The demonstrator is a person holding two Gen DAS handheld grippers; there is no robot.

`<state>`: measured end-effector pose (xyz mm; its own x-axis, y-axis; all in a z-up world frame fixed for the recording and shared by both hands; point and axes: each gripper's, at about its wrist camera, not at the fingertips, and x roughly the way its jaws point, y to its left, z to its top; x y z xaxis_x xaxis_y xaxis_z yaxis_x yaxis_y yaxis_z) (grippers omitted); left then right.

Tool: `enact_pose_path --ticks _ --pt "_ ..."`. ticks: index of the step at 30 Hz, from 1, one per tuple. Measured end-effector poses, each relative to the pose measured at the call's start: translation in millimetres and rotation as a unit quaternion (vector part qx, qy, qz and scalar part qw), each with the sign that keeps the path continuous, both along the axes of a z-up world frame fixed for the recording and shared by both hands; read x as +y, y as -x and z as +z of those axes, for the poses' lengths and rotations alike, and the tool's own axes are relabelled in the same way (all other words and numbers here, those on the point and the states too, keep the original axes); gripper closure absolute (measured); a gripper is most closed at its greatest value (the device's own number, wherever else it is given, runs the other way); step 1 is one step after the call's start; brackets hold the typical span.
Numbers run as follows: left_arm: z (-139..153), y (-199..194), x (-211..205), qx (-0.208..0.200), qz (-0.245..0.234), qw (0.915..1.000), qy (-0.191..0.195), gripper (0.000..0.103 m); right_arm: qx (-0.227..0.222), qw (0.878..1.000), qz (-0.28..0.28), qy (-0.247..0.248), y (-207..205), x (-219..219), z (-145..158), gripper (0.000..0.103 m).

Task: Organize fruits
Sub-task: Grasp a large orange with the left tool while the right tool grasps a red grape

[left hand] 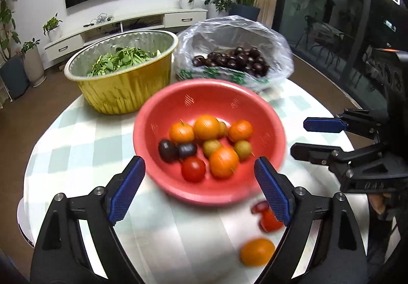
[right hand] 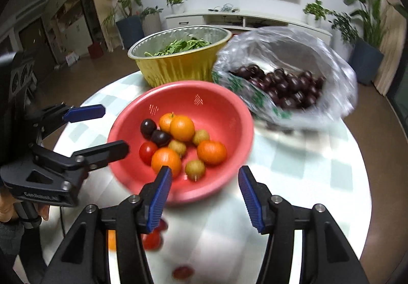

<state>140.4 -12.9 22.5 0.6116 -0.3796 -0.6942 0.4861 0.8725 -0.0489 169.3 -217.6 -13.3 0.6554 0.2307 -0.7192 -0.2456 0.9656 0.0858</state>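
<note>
Loose tomatoes [left hand: 267, 217] and an orange [left hand: 257, 251] lie just in front of the red colander [left hand: 193, 189], uncollected; both tongs, left [left hand: 200, 187] and right [right hand: 204, 193], gape released near it, likely ready to pick.

The left gripper [left hand: 200, 187] is hanging with its blue-padded jaws spread wide, nothing lying between them. The right gripper [right hand: 202, 197] is doing likewise, its jaws parted and bare. Each is showing side-on in the other's view, fingers pointing toward the middle. A hand [right hand: 15, 210] is wrapping the left gripper's handle at the near left.
</note>
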Motion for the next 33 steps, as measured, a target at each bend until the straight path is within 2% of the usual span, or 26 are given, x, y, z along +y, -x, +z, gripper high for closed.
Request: enact_pose_path --ticks 4,9,11,19,21,33 --pt "-14 35 4 0.018 -0.017 0.9997 -0.005 0.011 0.009 0.999 -0.011 -0.031 33 -13 -10 0.045" --pt "-45 69 -6 0.048 -0.058 0.9956 -0.056 0.011 0.030 0.998 -0.018 -0.048 66 -17 -30 0.045" --pt "-55 77 -11 0.054 -0.068 0.9935 -0.074 0.011 0.037 0.998 -0.018 -0.047 75 -15 -38 0.046" --pt "-65 81 -23 0.057 -0.090 0.9898 -0.094 0.014 0.056 0.997 -0.010 -0.056 93 -8 -56 0.046" --pt "-69 79 -26 0.061 -0.095 0.9886 -0.100 0.024 0.057 0.997 -0.011 -0.057 96 -9 -56 0.046" --pt "-79 71 -33 0.084 -0.108 0.9864 -0.091 0.063 0.062 0.996 -0.013 -0.058 95 -8 -58 0.051"
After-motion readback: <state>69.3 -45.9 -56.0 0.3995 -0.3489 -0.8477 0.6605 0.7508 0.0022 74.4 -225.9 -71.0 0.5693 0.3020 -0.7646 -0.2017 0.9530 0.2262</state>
